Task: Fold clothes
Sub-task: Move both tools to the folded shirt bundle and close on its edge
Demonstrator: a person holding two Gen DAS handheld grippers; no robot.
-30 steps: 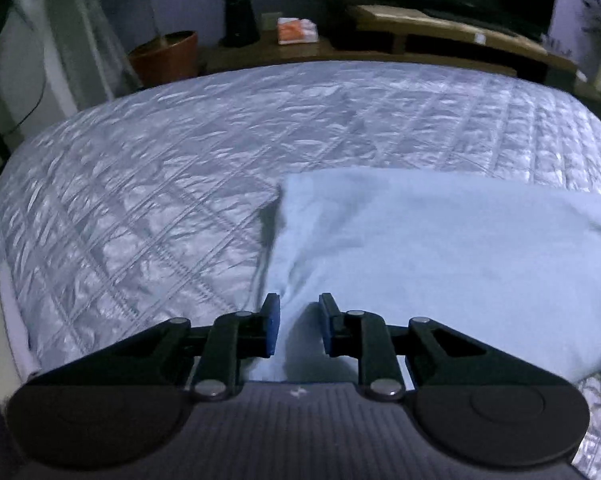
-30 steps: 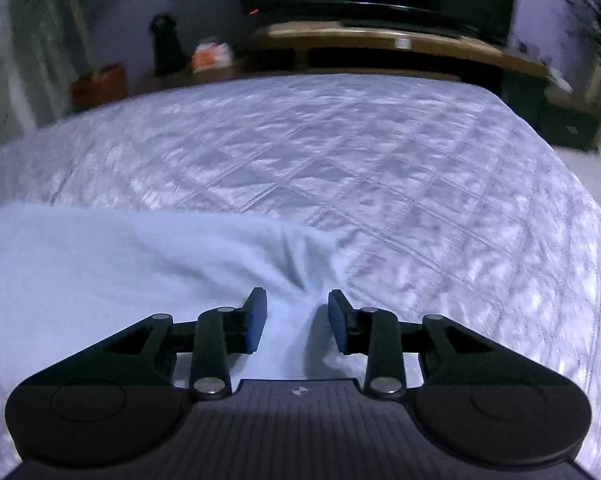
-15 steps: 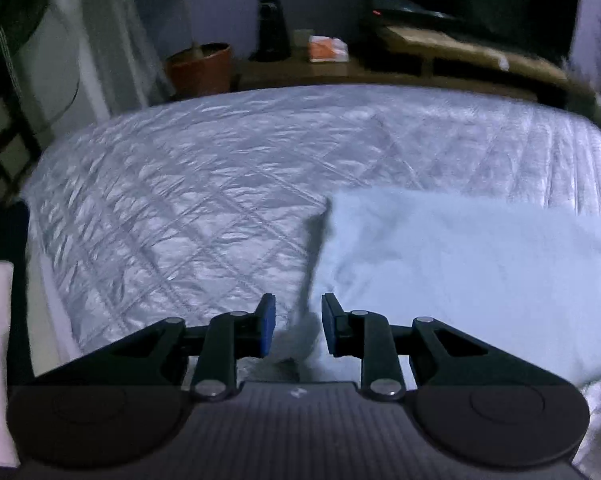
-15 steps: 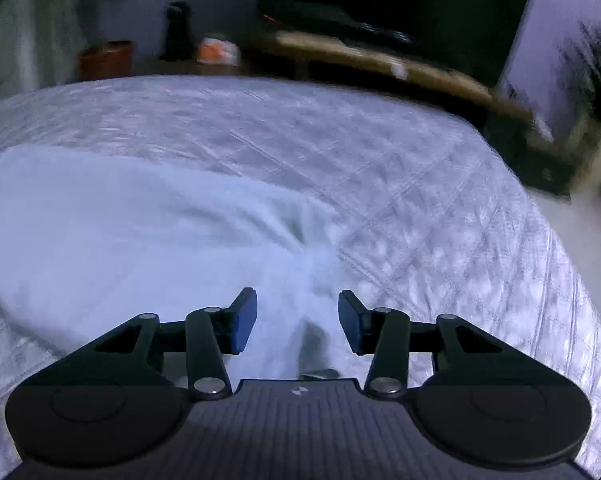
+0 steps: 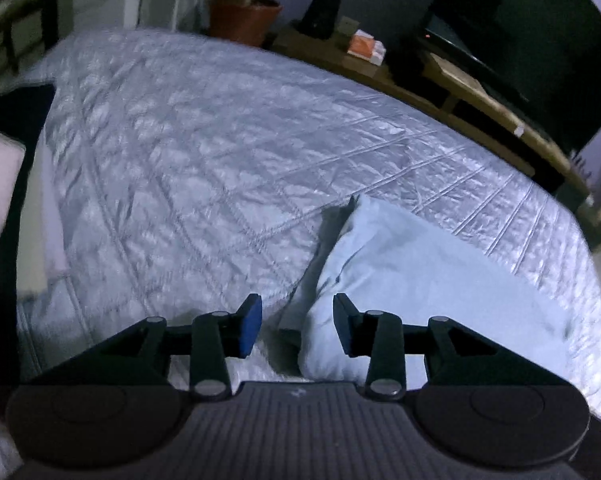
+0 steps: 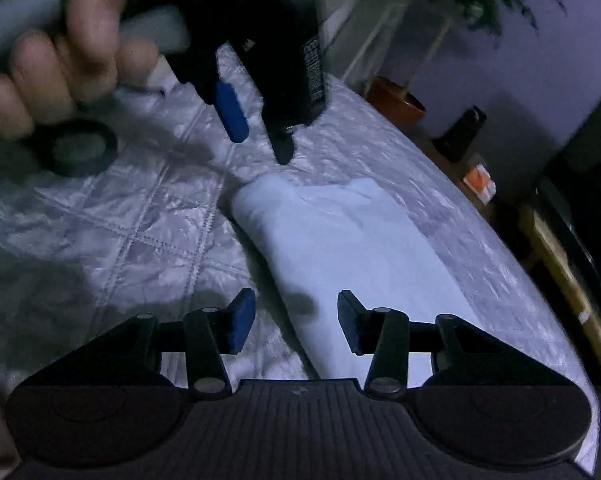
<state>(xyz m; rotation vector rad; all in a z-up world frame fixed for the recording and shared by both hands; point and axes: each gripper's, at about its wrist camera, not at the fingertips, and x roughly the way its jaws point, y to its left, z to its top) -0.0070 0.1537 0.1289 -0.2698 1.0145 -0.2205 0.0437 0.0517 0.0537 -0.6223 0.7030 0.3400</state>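
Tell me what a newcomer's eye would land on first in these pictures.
The pale blue folded garment stands out, lying on the shiny quilted bedspread. Next, in the right wrist view, a hand at upper left holds the left tongs just above the garment's far end, nothing between the opening jaws.

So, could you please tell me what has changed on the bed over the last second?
The left hand-held gripper has let go of the folded light-blue garment and its jaws are opening, with only the garment's edge below them. The right hand-held gripper has swung round to the garment's other end, open above it, and now sees the left one. The garment stays folded on the quilted bedspread.
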